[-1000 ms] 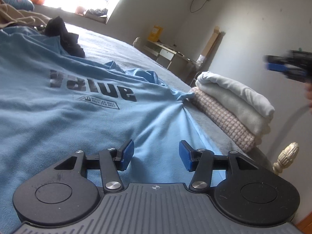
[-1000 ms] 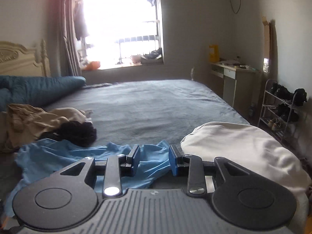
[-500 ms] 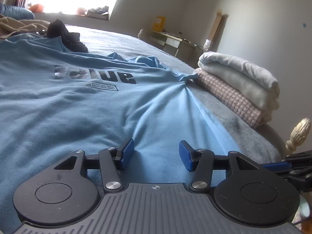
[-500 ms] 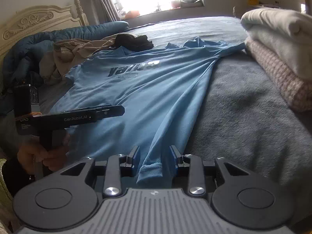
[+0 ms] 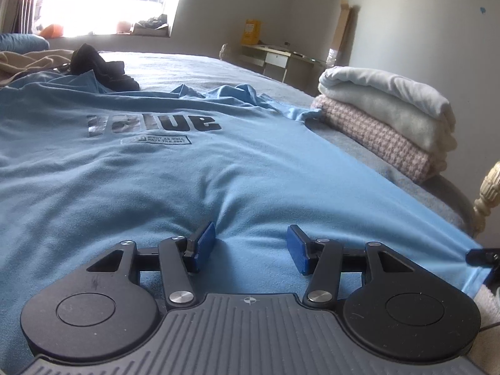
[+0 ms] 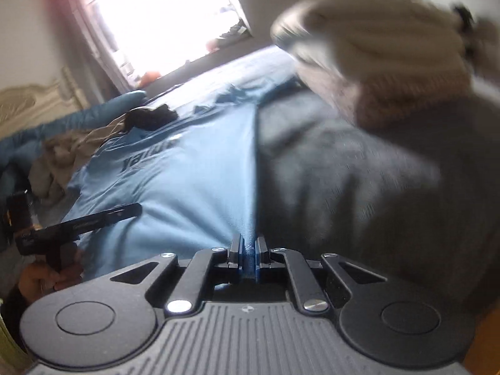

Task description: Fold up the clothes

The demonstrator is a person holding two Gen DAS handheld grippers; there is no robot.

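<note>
A: Where is the shirt (image 5: 218, 168)?
B: Spread flat on the bed (image 5: 193, 65), its sleeve touching the folded stack (image 5: 390, 115).
A: The grippers?
B: The right gripper (image 6: 249, 250) has its jaws clenched on the shirt's hem corner; the left gripper (image 5: 251, 248) rests on the hem, jaws released.

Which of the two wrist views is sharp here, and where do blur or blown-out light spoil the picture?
Left wrist view: sharp; the light blue printed T-shirt reads clearly, only the window is blown out white. Right wrist view: motion-smeared and tilted, worst on the folded cream and pink clothes stack; the window glares there too; the right gripper itself stays crisp.
</note>
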